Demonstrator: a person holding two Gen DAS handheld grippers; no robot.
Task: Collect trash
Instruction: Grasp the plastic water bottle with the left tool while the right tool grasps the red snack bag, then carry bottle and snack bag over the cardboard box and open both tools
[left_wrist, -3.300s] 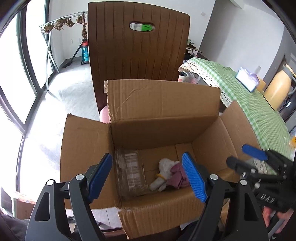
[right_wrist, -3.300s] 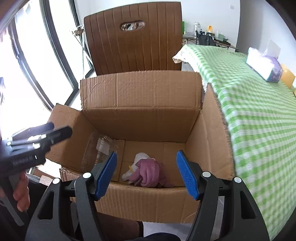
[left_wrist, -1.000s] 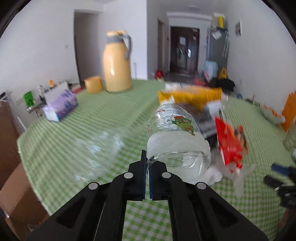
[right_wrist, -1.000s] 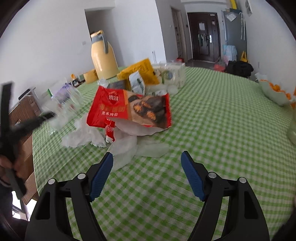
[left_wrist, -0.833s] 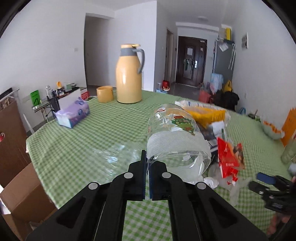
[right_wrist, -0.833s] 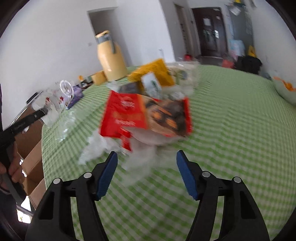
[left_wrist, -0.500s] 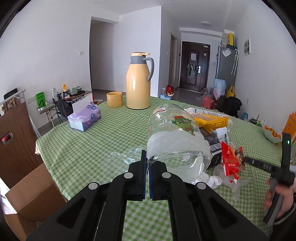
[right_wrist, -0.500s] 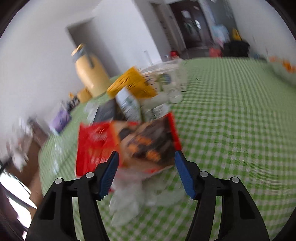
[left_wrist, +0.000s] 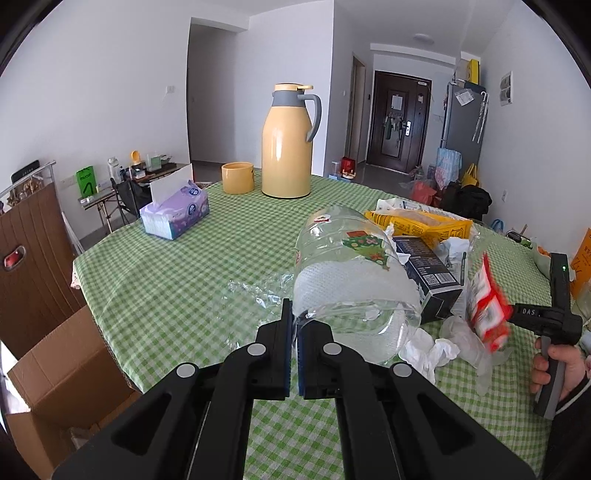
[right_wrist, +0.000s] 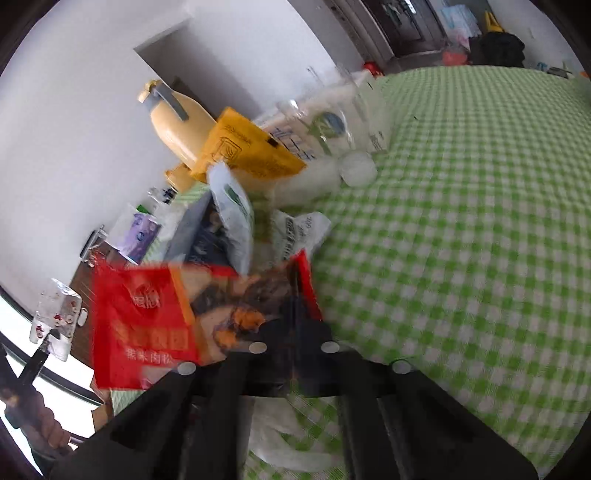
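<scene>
Two hand-held grippers are each clamped on a piece of trash above the desk (left_wrist: 155, 280), which wears a green-and-white checked cloth.

Left hand-held gripper (left_wrist: 295, 325): jaws pinched tight on the rim of a clear plastic container (left_wrist: 351, 284) with white paper inside and a small printed label on its wall. The container juts forward from the jaws, lifted clear of the cloth. Crumpled clear film (left_wrist: 258, 291) lies on the desk just left of the container.

Right hand-held gripper (right_wrist: 293, 325): jaws closed on the edge of a red snack packet (right_wrist: 166, 325) printed with a food picture; the packet hangs to the left of the jaws and is blurred. In the left wrist view the same packet (left_wrist: 487, 306) appears to the right of the container, with the right hand (left_wrist: 557, 365) on the gripper's handle at the frame edge.

Trash pile, to the right of and behind the container: a dark carton (left_wrist: 428, 273), a yellow bag (left_wrist: 417, 221), white crumpled tissue (left_wrist: 428, 350) on the cloth.

Beyond the container, farther along the desk: a yellow thermos jug (left_wrist: 288, 144), a yellow cup (left_wrist: 237, 178) just left of it, and a purple tissue box (left_wrist: 175, 214) farther left.

Left of the desk edge: an open cardboard box (left_wrist: 62, 373) and a brown chair back (left_wrist: 33, 251).
</scene>
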